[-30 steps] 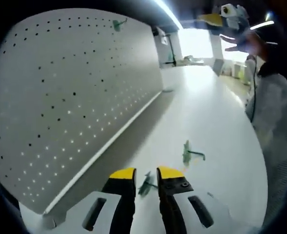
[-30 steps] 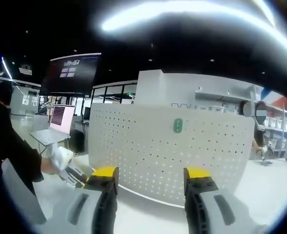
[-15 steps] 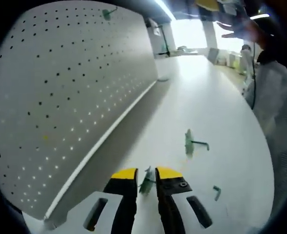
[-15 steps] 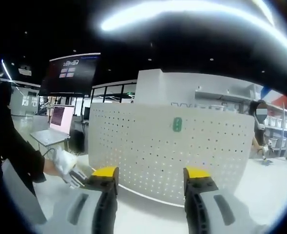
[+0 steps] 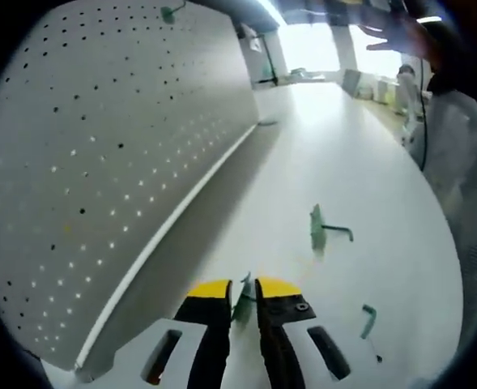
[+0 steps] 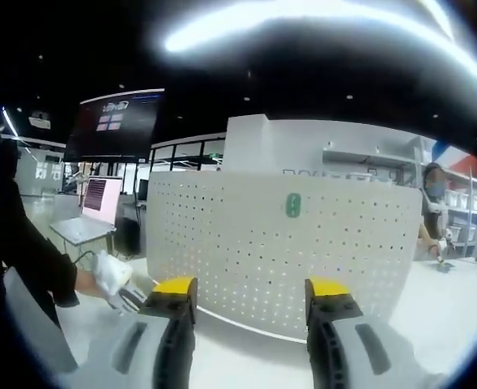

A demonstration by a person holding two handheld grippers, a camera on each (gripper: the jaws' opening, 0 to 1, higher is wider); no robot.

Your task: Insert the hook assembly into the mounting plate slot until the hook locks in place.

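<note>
In the left gripper view my left gripper point(image 5: 244, 293) sits low over the white table point(image 5: 335, 146), its yellow-tipped jaws drawn close on a small green hook piece point(image 5: 241, 301). A green hook assembly point(image 5: 317, 229) with a dark bent hook lies on the table a little ahead and to the right. Another small green hook point(image 5: 368, 319) lies at the lower right. The white pegboard point(image 5: 100, 162) rises on the left, with a green piece point(image 5: 171, 11) fixed near its top. In the right gripper view my right gripper point(image 6: 251, 292) is open and holds nothing, facing the pegboard point(image 6: 278, 251) and its green mounting plate point(image 6: 293, 205).
A person's white sleeve point(image 5: 465, 162) borders the table on the right. In the right gripper view a gloved hand point(image 6: 108, 274) holds the other gripper at the lower left. A dark monitor point(image 6: 117, 121) and a laptop point(image 6: 100, 194) stand behind it.
My left gripper's jaws have narrowed onto the green hook piece, and its camera has dipped lower, bringing the small hook at lower right into view. The right gripper has stayed still.
</note>
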